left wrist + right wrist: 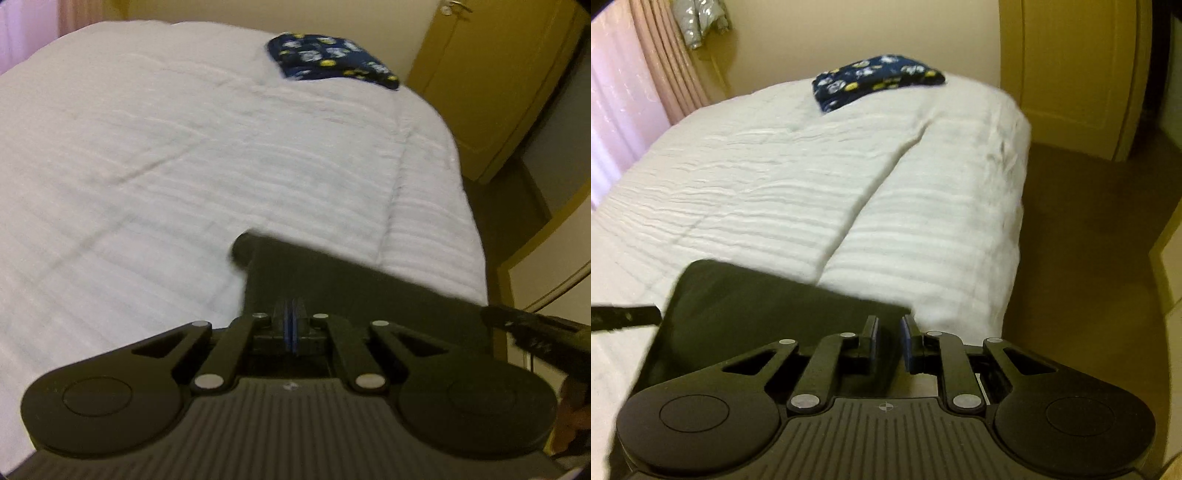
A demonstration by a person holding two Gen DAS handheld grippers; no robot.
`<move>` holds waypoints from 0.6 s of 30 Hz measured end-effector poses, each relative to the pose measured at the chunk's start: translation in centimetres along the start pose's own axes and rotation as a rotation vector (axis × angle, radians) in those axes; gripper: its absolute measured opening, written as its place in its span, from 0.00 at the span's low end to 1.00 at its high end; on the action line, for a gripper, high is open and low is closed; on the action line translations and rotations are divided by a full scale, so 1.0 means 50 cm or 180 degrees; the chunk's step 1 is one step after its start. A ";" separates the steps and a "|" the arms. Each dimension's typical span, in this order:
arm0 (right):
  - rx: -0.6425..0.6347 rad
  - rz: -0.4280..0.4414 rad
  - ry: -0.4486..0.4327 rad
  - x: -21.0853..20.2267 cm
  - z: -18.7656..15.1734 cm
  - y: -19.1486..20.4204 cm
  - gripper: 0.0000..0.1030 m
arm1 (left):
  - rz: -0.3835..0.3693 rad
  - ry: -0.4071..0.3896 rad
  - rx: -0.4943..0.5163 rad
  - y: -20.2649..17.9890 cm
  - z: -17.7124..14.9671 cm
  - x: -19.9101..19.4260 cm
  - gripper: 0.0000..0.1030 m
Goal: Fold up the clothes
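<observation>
While the left hand-held gripper pinches the dark garment, the right hand-held gripper gapes around its edge.

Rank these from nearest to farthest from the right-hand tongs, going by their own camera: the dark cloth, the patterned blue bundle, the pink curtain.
1. Dark cloth: right at the right tongs, low left.
2. Patterned blue bundle: far end of the white bed.
3. Pink curtain: beyond the bed, far left.

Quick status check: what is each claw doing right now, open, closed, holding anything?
Left claw: closed on the dark garment.
Right claw: open, at the same garment's edge, not gripping it.
</observation>
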State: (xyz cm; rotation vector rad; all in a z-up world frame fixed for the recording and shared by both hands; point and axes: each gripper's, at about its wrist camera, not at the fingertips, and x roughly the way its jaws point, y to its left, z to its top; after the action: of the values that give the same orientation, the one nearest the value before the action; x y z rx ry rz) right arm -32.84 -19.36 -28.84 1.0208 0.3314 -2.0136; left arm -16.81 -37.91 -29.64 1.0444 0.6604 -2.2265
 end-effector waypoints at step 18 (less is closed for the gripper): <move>0.0000 0.0374 0.0016 0.021 0.001 -0.037 0.16 | -0.0002 0.0151 0.0067 0.032 -0.022 0.042 0.02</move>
State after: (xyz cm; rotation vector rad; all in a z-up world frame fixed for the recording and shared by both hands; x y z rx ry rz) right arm -34.66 -18.82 -29.83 1.0221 0.2681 -1.9060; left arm -16.24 -38.95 -32.26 1.1107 0.6591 -2.2198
